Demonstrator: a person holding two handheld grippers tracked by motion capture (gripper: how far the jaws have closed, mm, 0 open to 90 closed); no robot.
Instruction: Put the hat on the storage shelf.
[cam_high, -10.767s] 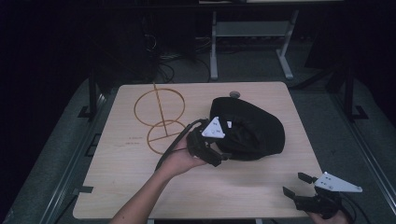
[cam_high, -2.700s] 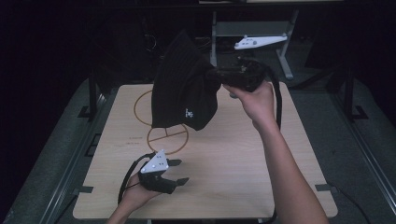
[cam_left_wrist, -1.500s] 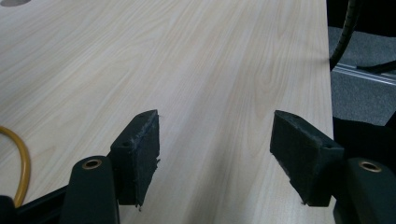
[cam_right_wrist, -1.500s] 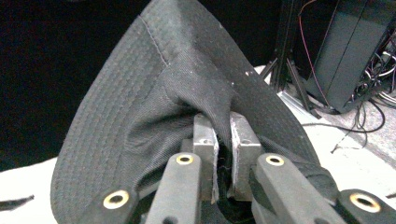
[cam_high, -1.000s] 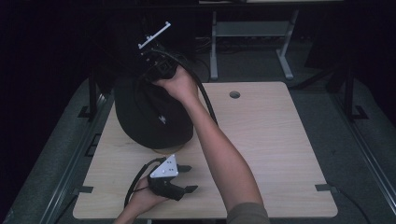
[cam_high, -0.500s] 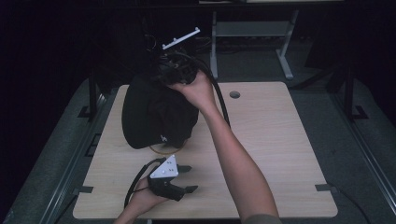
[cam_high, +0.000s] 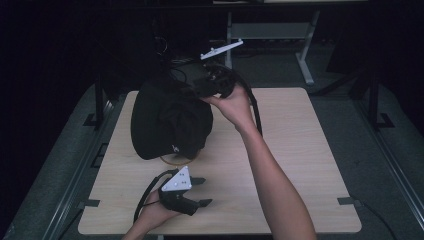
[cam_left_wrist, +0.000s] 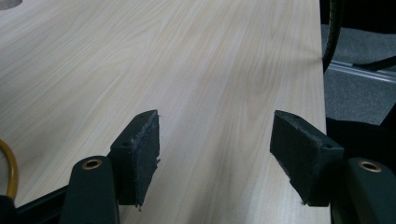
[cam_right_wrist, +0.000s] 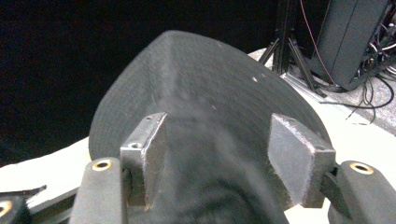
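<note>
Now the right hand-held gripper, jaws just spreading with cloth between them, lets the black cap settle at ten o'clock on the worktop; next, pull clear. Left hand-held gripper rests apart, empty.

black cap blocking table's left, right half open

Matt black cloth cap; pale wood-grain table.
</note>
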